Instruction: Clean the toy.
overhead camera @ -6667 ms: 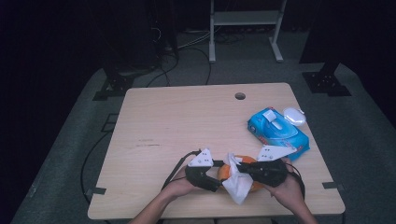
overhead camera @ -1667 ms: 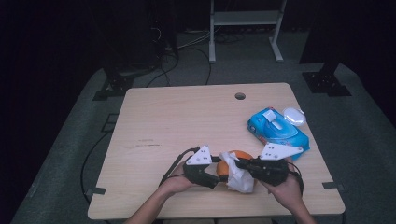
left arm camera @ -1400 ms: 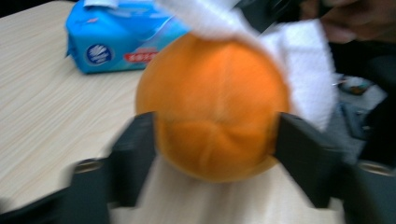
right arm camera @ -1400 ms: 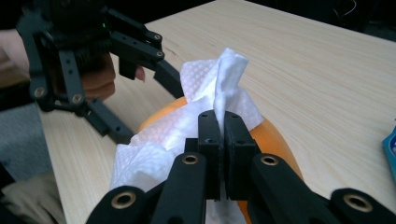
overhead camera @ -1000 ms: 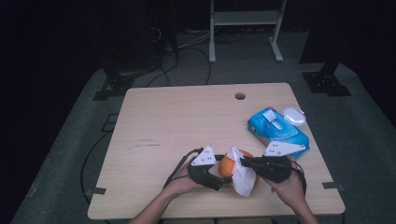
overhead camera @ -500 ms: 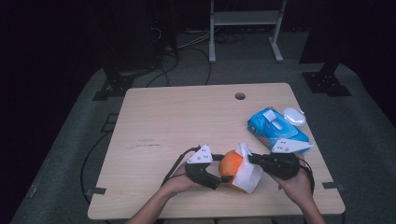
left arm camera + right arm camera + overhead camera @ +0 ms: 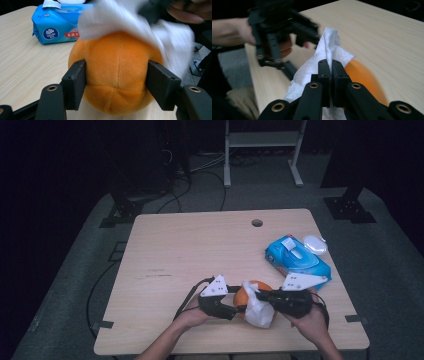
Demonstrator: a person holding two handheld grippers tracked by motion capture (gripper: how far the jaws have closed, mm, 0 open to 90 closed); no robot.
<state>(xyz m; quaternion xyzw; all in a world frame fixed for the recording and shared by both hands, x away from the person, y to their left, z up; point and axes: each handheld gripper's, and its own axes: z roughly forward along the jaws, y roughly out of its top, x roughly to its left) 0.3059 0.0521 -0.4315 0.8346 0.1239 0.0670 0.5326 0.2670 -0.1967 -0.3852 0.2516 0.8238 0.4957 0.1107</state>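
Note:
An orange plush ball (image 7: pixel 246 292) rests on the table near the front edge. My left gripper (image 7: pixel 239 306) reaches it from the left. Its jaws have just been closing, and in the left gripper view both pads (image 7: pixel 75 85) press on the ball's (image 7: pixel 117 70) sides. My right gripper (image 7: pixel 259 296) comes in from the right, shut on a white wipe (image 7: pixel 261 314) that drapes over the ball's right and near side. In the right gripper view the shut jaws (image 7: pixel 331 67) pinch the wipe (image 7: pixel 312 67), with the orange ball (image 7: pixel 362 77) beneath.
A blue pack of wet wipes (image 7: pixel 297 260) with its lid up lies at the table's right edge, close behind my right hand; a small white object (image 7: pixel 315 242) sits beside it. The wooden table (image 7: pixel 200 250) has a cable hole (image 7: pixel 257 222) at the back.
The right gripper has come back left toward the ball, and the wipe now hangs lower over its near side. The left hand has kept its place.

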